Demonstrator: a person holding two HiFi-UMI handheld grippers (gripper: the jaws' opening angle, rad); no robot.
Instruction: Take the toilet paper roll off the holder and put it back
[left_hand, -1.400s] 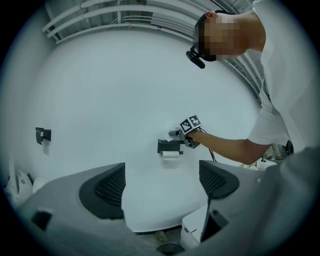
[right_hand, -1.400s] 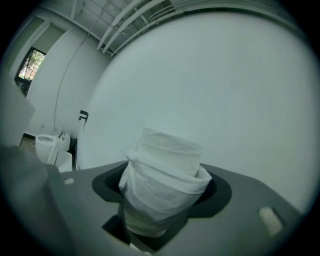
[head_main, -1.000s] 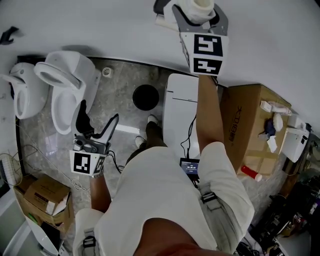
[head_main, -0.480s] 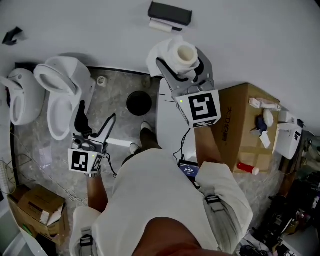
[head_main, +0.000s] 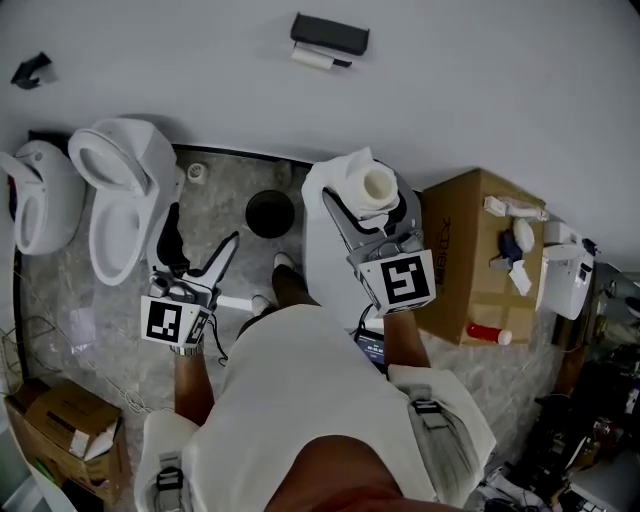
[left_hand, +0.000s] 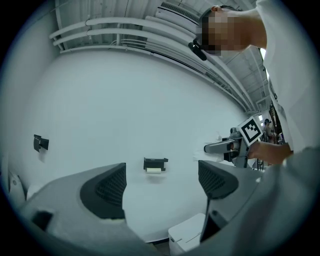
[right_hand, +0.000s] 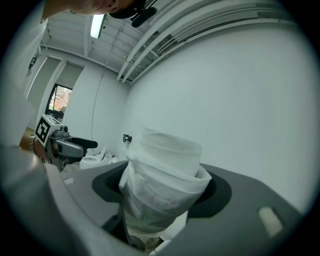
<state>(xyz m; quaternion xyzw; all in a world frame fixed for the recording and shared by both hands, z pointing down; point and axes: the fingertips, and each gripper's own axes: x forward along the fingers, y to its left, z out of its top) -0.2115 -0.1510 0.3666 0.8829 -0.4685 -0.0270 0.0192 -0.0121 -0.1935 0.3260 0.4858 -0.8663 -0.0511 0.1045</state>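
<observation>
- White wall fills the top of the head view, with grey stone floor below it (two toilets (head_main: 125, 190) stand at the left).
- We see a black holder (head_main: 330, 33) fixed high on that wall, with only a small white bar under it.
- We can read very little. The cardboard box (head_main: 480, 270) at the right has dark print on its side, too small for us to make out.
- Each gripper carries a cube with black-and-white square markers: one (head_main: 403, 281) on the right gripper, one (head_main: 170, 322) on the left. They are patterns, not letters.
- We find the toilet paper roll (head_main: 375, 185) off the holder and well apart from it, clamped upright in the right gripper (head_main: 365, 198). It sits above a white cabinet (head_main: 325, 250) just beside the box.
- The roll is white and its pale round core shows from above.
- In the right gripper view a loose outer sheet wraps round it, creased and folded, with the inner turns standing up out of that wrap. The dark pads press on both sides of it.
- We see the left gripper (head_main: 202, 224) low over the floor near the toilets, with its jaws spread wide and nothing between them (its own view looks through the gap at the wall and the holder).
</observation>
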